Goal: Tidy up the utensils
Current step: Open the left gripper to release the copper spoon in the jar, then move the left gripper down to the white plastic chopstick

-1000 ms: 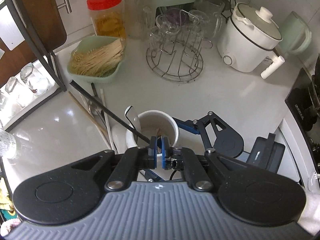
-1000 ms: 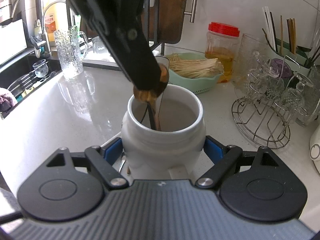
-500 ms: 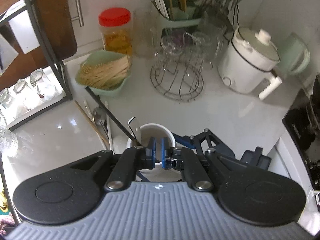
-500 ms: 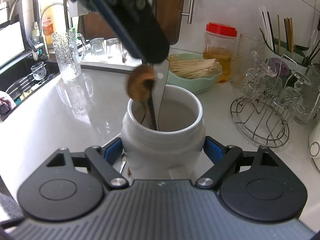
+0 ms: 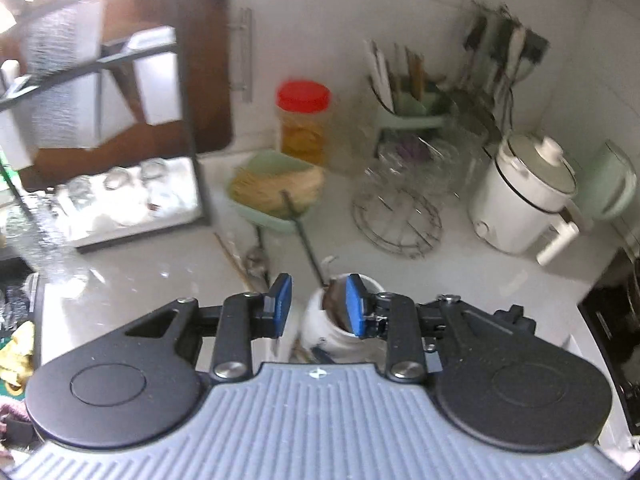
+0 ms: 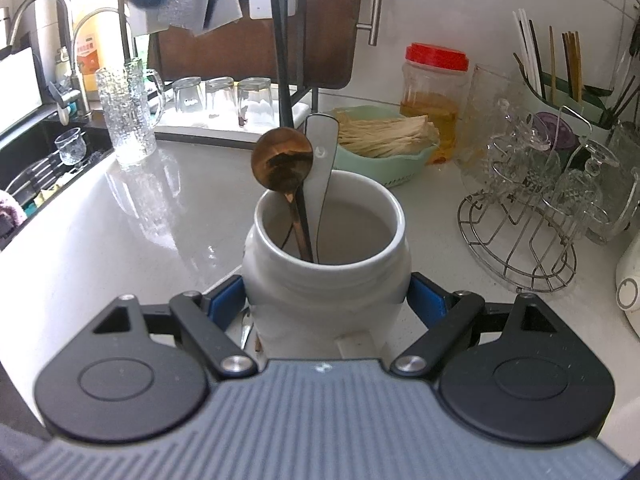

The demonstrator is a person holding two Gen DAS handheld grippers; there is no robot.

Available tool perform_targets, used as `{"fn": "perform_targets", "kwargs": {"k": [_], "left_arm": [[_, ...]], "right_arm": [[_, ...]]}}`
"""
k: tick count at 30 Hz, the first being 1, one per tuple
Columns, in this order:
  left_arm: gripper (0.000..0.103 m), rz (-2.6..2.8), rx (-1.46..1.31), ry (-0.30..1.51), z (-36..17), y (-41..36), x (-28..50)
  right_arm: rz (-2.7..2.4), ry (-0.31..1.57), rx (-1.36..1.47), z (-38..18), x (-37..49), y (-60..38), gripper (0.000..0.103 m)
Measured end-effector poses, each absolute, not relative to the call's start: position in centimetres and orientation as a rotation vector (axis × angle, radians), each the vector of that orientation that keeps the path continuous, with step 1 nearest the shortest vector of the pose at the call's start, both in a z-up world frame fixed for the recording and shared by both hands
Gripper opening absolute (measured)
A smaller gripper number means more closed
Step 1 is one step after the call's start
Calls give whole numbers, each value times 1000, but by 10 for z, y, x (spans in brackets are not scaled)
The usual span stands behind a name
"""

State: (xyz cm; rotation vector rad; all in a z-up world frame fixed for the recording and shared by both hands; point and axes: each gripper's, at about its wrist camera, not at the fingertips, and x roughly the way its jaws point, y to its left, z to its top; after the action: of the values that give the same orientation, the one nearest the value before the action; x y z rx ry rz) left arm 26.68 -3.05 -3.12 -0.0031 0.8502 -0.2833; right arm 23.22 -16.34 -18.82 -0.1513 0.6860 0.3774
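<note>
Here, a white jar (image 6: 326,276) stands on the pale counter (image 6: 132,220), right in front of the right wrist camera. Three things stick up out of it: a brown wooden spoon (image 6: 281,159) with its round bowl up, a flat silver handle (image 6: 322,152) just beside the spoon, and a long black stick (image 6: 280,60) that leans up and away. All three rest against the far left side of the jar's rim.

The right gripper (image 6: 326,302) holds the jar. Its blue pads (image 6: 426,300) press on the jar's two sides, low down, so its tongs are closed on the jar.

The left gripper (image 5: 318,304) is above the jar, and the jar (image 5: 336,320) shows between and below its blue pads. The tongs are opening and nothing is held in them. In the right wrist view only a blurry blue bit of this gripper shows in the top left corner.

On the counter left of the jar lie more utensils (image 5: 256,260), a thin stick and a metal spoon, but they are blurry.

Behind the jar sits a green basket (image 6: 384,168) full of pale dry strips. Next to it is a jar with a red lid (image 6: 436,92). To the right is a wire rack (image 6: 528,216) of glass cups. Further left stands a tall glass mug (image 6: 126,116), with a sink (image 6: 44,160) beyond it.
</note>
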Motion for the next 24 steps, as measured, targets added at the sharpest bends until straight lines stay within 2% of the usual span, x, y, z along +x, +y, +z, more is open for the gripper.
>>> {"fn": "perform_targets", "kwargs": {"k": [10, 24], "left_arm": [[34, -201, -80, 861, -47, 16, 251], [34, -262, -134, 994, -130, 29, 254]], "right_arm": [[312, 716, -120, -186, 237, -171, 89], [264, 749, -113, -184, 230, -193, 89]]}}
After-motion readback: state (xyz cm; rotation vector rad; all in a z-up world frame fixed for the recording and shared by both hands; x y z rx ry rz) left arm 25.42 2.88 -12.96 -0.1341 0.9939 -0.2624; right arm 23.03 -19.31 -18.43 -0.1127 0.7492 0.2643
